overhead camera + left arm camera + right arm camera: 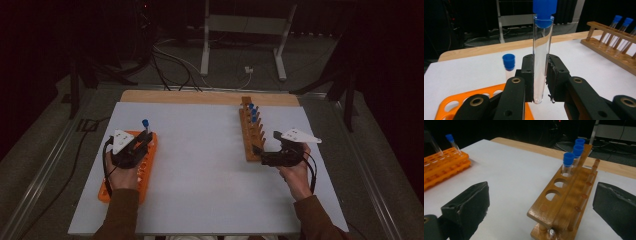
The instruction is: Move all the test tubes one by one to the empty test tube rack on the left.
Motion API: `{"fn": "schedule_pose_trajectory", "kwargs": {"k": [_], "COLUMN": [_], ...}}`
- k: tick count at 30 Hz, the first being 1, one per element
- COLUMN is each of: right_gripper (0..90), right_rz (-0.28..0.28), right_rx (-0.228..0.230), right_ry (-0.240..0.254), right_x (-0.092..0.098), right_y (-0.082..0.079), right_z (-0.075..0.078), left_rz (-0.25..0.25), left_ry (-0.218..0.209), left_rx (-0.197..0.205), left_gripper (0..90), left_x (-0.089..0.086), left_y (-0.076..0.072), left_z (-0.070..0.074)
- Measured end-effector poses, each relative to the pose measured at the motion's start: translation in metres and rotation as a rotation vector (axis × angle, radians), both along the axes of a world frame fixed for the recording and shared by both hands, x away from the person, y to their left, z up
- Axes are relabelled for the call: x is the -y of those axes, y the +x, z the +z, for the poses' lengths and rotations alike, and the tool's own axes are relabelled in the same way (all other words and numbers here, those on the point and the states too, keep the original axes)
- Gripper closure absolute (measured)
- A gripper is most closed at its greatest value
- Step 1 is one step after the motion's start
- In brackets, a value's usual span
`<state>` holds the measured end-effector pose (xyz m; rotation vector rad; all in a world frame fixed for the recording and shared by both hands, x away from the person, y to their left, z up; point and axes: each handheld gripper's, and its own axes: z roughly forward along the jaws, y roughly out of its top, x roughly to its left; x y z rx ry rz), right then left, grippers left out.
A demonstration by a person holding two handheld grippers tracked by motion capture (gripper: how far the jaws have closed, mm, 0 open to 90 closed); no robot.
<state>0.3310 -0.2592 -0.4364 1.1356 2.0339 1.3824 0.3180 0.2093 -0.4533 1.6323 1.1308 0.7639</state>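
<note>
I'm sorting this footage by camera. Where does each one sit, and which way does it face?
High view: above the person's side, facing forward and down on the white table; forearms and both hand-held grippers show.
Left gripper view: rides the left hand-held gripper, jaws clamping a clear blue-capped test tube.
Right gripper view: rides the right hand-held gripper, jaws open toward the wooden tube rack.
All three share that rack.
</note>
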Motion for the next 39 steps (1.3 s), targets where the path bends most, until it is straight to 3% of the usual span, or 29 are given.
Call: {"fn": "schedule_pose_trajectory", "kwargs": {"k": [9, 20, 26, 31, 36, 39], "right_gripper": [0.9, 1.0, 1.0, 1.0, 1.0, 1.0], "right_rz": [0.001, -0.005, -0.002, 0.001, 0.005, 0.007], "right_rx": [0.014, 0.026, 0.027, 0.027, 0.024, 0.022], "right_ry": [0.027, 0.046, 0.05, 0.051, 0.048, 0.047], "right_x": [0.003, 0.009, 0.009, 0.009, 0.008, 0.007], "right_y": [-0.002, -0.004, -0.004, -0.004, -0.004, -0.004], "right_z": [0.005, 0.008, 0.009, 0.009, 0.008, 0.008], "left_rz": [0.029, 0.043, 0.063, 0.063, 0.065, 0.06], "left_ry": [0.022, 0.074, 0.104, 0.141, 0.14, 0.166], "left_rx": [-0.013, -0.105, -0.191, -0.29, -0.335, -0.361], "left_gripper": [78.1, 78.1, 78.2, 78.3, 78.5, 78.5], "left_x": [-0.005, -0.003, -0.003, -0.002, -0.002, -0.001], "left_y": [0.012, 0.031, 0.035, 0.038, 0.04, 0.041], "left_z": [-0.007, -0.015, -0.02, -0.022, -0.024, -0.025]}}
